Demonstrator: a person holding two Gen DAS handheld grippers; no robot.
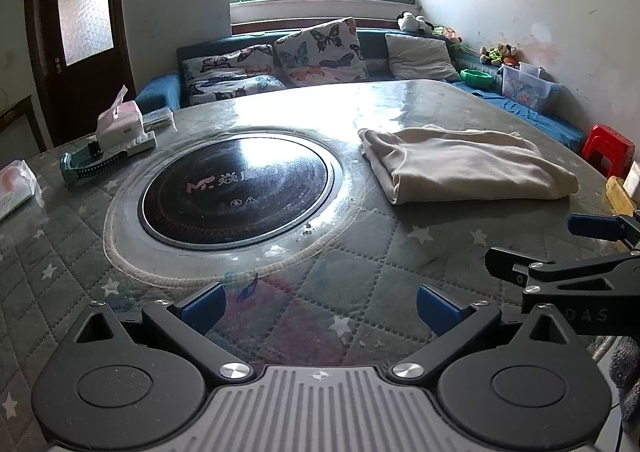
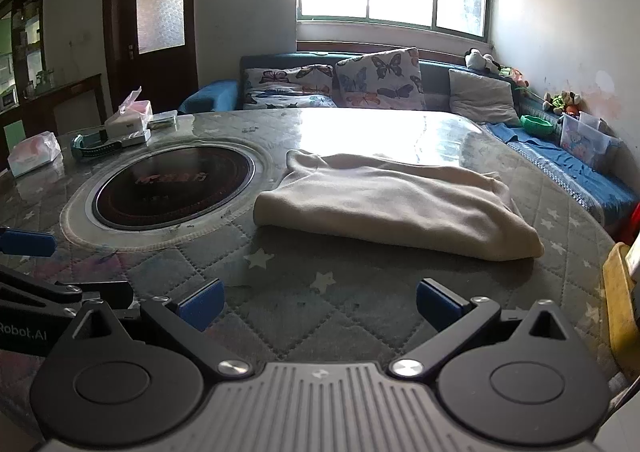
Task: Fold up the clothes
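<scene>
A cream garment (image 1: 464, 162) lies folded into a flat bundle on the right half of the quilted table (image 1: 360, 276); in the right wrist view the same cream garment (image 2: 396, 204) sits straight ahead, past the fingers. My left gripper (image 1: 320, 308) is open over bare table near the front edge, well short of the cloth and to its left. My right gripper (image 2: 320, 304) is open too, empty, a short way in front of the bundle. The right gripper's blue-tipped fingers (image 1: 592, 226) show at the right edge of the left wrist view.
A round black cooktop (image 1: 236, 188) is set into the table left of the garment. A tissue box (image 1: 120, 124), a teal brush (image 1: 88, 166) and a white packet (image 1: 16, 188) sit at the far left. A sofa with butterfly cushions (image 1: 316, 52) runs behind the table; a red stool (image 1: 608, 150) stands at right.
</scene>
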